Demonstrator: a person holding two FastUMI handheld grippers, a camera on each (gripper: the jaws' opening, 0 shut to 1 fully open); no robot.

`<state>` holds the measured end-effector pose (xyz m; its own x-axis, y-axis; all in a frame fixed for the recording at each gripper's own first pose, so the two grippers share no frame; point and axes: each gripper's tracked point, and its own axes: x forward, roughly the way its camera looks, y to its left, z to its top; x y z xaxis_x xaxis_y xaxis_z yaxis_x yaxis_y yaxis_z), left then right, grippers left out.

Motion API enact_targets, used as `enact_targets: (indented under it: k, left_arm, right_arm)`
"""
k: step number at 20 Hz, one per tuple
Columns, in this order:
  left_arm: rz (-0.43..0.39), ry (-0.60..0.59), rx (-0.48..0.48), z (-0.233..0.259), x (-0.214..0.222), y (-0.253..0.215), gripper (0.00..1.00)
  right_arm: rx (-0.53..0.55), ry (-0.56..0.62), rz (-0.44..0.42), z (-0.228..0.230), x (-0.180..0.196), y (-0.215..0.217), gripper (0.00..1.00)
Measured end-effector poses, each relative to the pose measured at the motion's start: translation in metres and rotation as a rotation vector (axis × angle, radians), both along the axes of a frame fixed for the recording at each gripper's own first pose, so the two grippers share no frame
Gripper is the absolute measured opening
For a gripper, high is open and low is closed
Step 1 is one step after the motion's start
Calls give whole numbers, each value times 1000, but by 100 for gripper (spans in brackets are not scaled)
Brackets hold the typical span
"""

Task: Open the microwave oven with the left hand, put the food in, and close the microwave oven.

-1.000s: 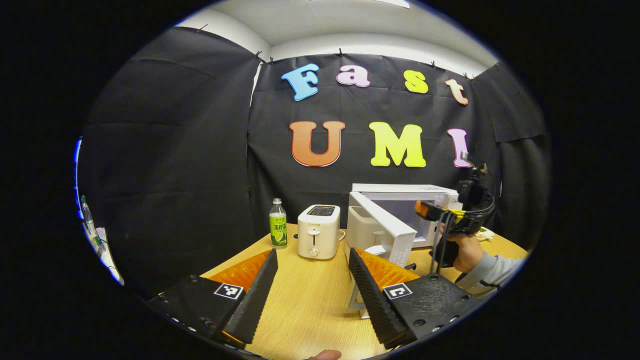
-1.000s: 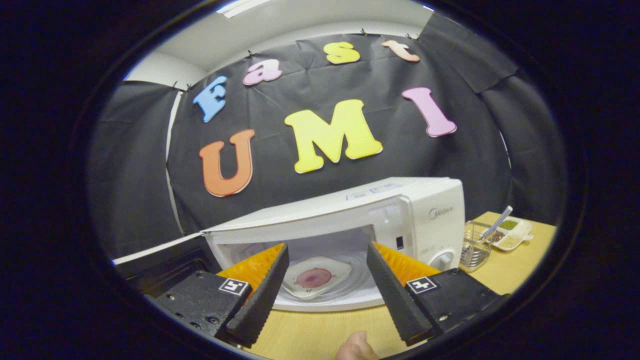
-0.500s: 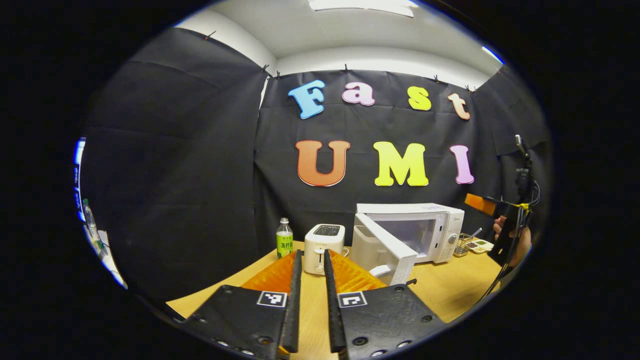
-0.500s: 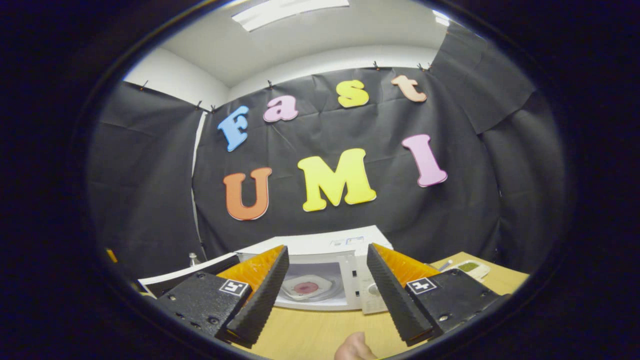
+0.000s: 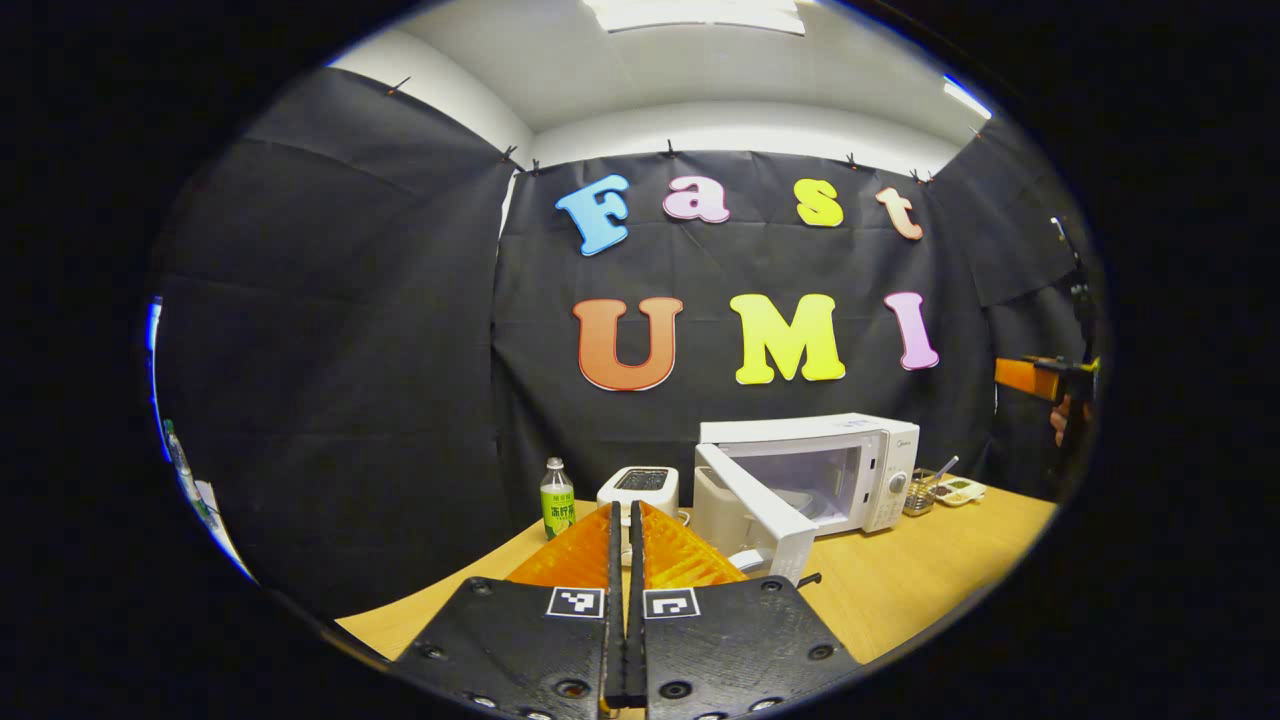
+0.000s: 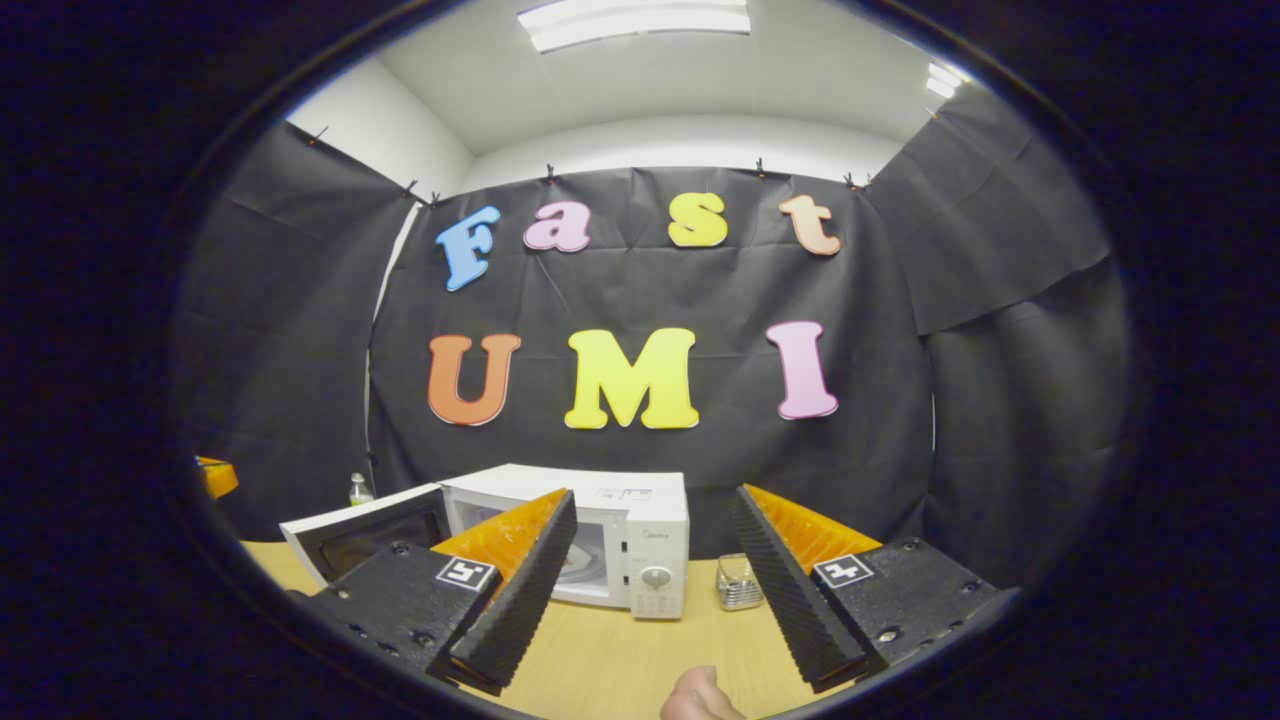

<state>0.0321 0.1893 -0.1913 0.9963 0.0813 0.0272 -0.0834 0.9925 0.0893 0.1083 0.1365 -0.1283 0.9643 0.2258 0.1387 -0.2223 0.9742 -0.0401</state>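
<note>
The white microwave (image 5: 880, 450) stands at the back of the wooden table (image 5: 900, 580), its door (image 5: 752, 505) swung open toward the left. My left gripper (image 5: 626, 512) is well back from it, low over the table, shut with nothing between its fingers. In the right gripper view the microwave (image 6: 655, 520) sits ahead with the door (image 6: 365, 530) open. A sliver of the white plate with food (image 6: 588, 565) shows inside the cavity, partly hidden by a finger. My right gripper (image 6: 655, 498) is open and empty, far back from the oven. It shows at the far right (image 5: 1040, 377) in the left gripper view.
A white toaster (image 5: 640, 487) and a green-labelled bottle (image 5: 556, 497) stand left of the microwave. To its right are a small wire basket (image 6: 740, 583) and a little white tray (image 5: 958, 489). A thumb (image 6: 700, 695) shows at the bottom edge.
Both grippers have drawn back and up from the microwave. The left gripper went from open to shut. The right gripper stayed open; the plate stays inside the oven.
</note>
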Motion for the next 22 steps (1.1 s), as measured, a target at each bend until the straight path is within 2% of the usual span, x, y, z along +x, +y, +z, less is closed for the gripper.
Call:
enact_targets:
  k: [3, 4, 5, 6, 7, 8, 9, 10, 11, 12, 14, 15, 19, 20, 22]
  left_arm:
    - [-39, 67, -21, -35, 21, -9, 0]
    - [-49, 89, -26, -46, 25, -9, 0]
    - [-60, 105, -34, -57, 29, -11, 0]
    - [-79, 114, -45, -65, 33, -16, 0]
    - [-108, 109, -63, -69, 34, -25, 0]
    - [-128, 105, -71, -72, 34, -31, 0]
    - [-143, 103, -74, -74, 36, -37, 0]
    - [-144, 101, -59, -77, 37, -41, 0]
    - [-141, 104, -43, -77, 39, -44, 0]
    - [-148, 106, -33, -79, 38, -47, 0]
    - [-179, 88, -38, -71, 35, -64, 0]
    - [-191, 84, -41, -69, 34, -74, 0]
    - [-198, 104, -23, -81, 37, -98, 0]
    - [-206, 104, -25, -82, 38, -106, 0]
    - [-221, 108, -44, -87, 40, -118, 0]
  right_arm:
    - [-29, -83, -51, 21, -10, -11, 100]
    - [-41, -78, -63, 19, -17, -14, 91]
    - [-48, -69, -72, 18, -20, -17, 92]
    - [-50, -58, -71, 16, -24, -18, 100]
    - [-50, -29, -64, 12, -27, -19, 92]
    - [-42, -10, -48, 10, -27, -20, 92]
    - [-29, 14, -42, 8, -30, -21, 100]
    - [-21, 31, -35, 5, -33, -25, 92]
    - [-18, 44, -30, 4, -36, -28, 100]
    - [-20, 50, -32, 4, -40, -34, 92]
    - [-28, 51, -39, 4, -47, -47, 92]
    - [-24, 46, -33, 4, -51, -50, 100]
    - [-8, 38, -50, 6, -59, -74, 100]
    - [-8, 38, -54, 4, -60, -80, 92]
    - [1, 44, -63, 1, -66, -93, 92]
